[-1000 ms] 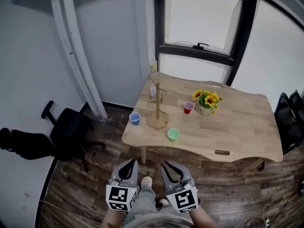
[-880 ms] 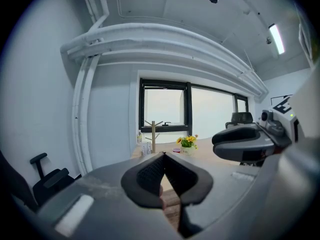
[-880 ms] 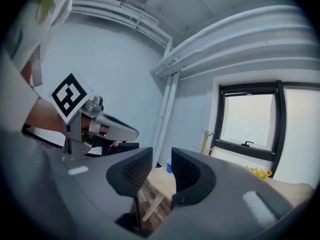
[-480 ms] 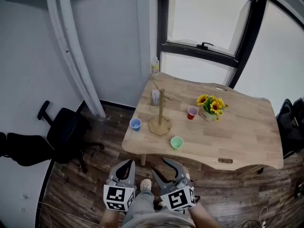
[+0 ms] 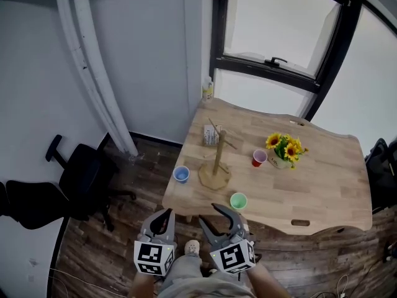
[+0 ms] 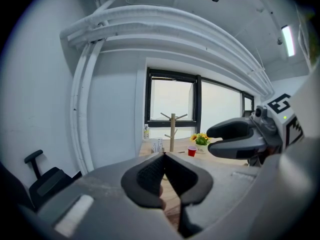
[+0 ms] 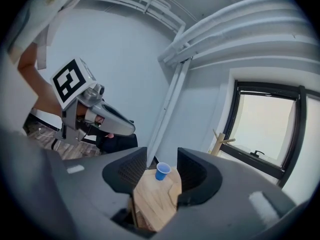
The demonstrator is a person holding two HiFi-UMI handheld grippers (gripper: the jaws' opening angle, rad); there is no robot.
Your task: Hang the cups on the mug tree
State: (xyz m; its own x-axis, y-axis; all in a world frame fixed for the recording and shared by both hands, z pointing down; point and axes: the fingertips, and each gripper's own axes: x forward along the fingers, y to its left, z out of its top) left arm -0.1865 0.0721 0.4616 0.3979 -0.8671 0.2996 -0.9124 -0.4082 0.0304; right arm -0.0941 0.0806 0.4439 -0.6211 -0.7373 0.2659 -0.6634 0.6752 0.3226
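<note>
Wooden floorboards (image 5: 93,253) run under everything, and a grey wall with a dark-framed window (image 5: 279,23) rises behind. Next in size is the pale wood desk (image 5: 322,185), set below the window with one corner toward the viewer. A black office chair (image 5: 80,179) sits on the floor well to the desk's left.

On the left part of the desk stands the wooden mug tree (image 5: 216,160), upright on its round base. A pot of sunflowers (image 5: 286,149) stands to its right, and a small white box (image 5: 211,135) sits just behind it.

Both tongs are low at the bottom of the head view, over the floor and well short of the desk. The left tongs (image 5: 162,217) are closed, their dark pads meeting at the tips with nothing between them. The right tongs (image 5: 208,212) stand wide apart, their jaws having just been opening, and grip nothing. The blue cup only shows far off through the gap.

All three cups stand upright on the desk top. The blue cup (image 5: 181,174) is by the left edge, left of the tree's base. The green cup (image 5: 239,201) is near the front edge. The red cup (image 5: 259,158) is just beside the flower pot.
</note>
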